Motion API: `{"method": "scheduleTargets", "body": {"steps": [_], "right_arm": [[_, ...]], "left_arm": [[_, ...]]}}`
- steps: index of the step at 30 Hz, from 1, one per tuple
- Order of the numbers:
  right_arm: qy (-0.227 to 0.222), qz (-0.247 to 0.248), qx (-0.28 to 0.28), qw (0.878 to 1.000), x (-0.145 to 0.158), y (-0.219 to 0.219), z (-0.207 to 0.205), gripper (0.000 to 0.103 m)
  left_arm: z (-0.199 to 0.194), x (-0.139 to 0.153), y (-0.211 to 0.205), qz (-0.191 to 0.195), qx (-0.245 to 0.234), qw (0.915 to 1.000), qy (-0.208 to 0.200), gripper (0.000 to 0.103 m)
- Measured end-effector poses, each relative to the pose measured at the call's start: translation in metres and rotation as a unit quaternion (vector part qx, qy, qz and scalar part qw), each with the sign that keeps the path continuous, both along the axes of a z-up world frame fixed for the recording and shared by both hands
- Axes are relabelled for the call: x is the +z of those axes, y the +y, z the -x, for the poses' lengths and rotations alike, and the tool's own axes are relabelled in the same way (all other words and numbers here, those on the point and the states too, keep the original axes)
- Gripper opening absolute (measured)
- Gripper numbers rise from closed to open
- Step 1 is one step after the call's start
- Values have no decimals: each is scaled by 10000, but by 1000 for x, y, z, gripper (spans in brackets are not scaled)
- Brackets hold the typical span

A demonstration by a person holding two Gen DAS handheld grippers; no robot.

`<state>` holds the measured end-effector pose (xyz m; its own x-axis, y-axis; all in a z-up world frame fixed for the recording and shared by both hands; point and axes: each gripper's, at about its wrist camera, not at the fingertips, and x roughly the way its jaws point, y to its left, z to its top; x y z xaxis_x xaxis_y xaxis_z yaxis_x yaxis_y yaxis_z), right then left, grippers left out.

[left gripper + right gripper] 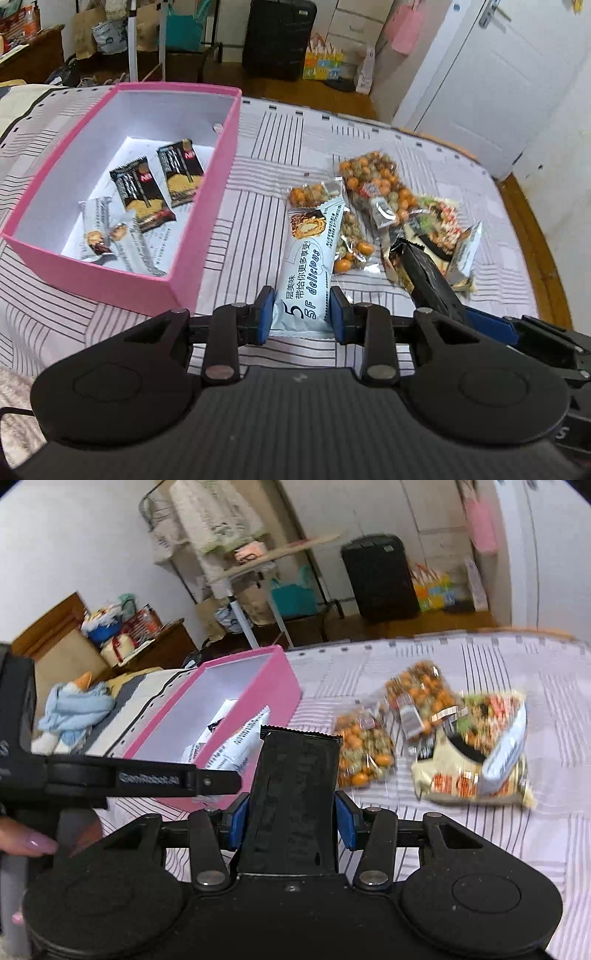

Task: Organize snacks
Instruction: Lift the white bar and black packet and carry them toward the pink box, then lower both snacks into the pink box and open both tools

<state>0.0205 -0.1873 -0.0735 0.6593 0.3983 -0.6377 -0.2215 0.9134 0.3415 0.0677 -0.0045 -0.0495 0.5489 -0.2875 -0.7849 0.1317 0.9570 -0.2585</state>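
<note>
My left gripper (302,314) is shut on a pale blue snack bar (308,258), lifted above the striped bedsheet. To its left stands the pink box (207,192) holding two black packets (162,181) and white wrapped bars (110,236). My right gripper (291,821) is shut on a black packet (295,794), seen from the left wrist view as a dark packet (428,273) over the snack pile. In the right wrist view the pink box (273,690) lies ahead to the left, with the left gripper's finger (147,777) crossing in front of it.
Clear bags of orange and green nuts (373,188) (364,746) and a cream snack bag (476,775) lie in a pile on the bed to the right. A hand (33,843) shows at the left edge. A black suitcase (277,37) and a white door (498,74) stand beyond the bed.
</note>
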Motion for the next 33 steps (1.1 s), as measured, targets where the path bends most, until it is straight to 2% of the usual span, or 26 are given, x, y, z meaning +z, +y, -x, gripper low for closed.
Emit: {"method": "scheduleTargets", "body": {"steps": [8,13,15,17,21,27,31,33], "right_arm": [[-126,301,656,9973,32,22,-13,53],[-631,537,1086,9906,47,57,-29,53],[-855,733,1103,9875,46,73,-41,53],[-928,699,1273,9850,44,88,-56,53],[-1022,731,1520,9804,33,120,-88,53],[-1221,1391,2030,9615,6,170,-124,53],[-818,1391,2208,9619,-17,186,-147,53],[-791,1426,2305,9593,-25,192,-151,53]], "left_arm": [[13,26,34,21,103,9997,-198,31],[4,35,63,-59,385,9984,-405,31],[-6,36,75,-118,504,9977,-427,31],[-18,34,88,-233,678,9964,-447,31],[-41,23,111,-524,1100,9918,-389,31],[-83,-15,139,-778,1539,9850,-38,30],[-103,-39,153,-867,1763,9804,124,30],[-110,-47,155,-994,1808,9784,160,30]]}}
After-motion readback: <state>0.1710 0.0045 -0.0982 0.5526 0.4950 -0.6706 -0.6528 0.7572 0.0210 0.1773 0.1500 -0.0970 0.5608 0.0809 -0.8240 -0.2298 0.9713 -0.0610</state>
